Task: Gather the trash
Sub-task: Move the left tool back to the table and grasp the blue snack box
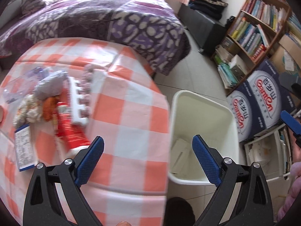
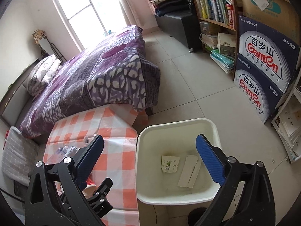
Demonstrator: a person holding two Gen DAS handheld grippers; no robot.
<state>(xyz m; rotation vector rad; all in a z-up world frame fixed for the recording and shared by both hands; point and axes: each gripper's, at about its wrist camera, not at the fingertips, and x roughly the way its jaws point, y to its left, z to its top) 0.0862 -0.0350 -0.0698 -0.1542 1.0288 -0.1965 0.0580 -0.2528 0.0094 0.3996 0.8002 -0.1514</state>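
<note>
Both claws, left claw (image 1: pixel 147 157) and right claw (image 2: pixel 150 157), are seen released and empty beside the white bin (image 2: pixel 141 169). Remaining trash (image 1: pixel 56 101) is heaped on the checked desk (image 1: pixel 131 113); one piece is best pinched squarely and carried well over the rim.

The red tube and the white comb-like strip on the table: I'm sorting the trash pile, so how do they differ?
The red tube is red with print and solid-sided; the white comb-like strip is plain white with a row of notches. The tube reaches nearer the left gripper; the strip lies farther back. Both lie flat, side by side, on the checked tablecloth.
</note>
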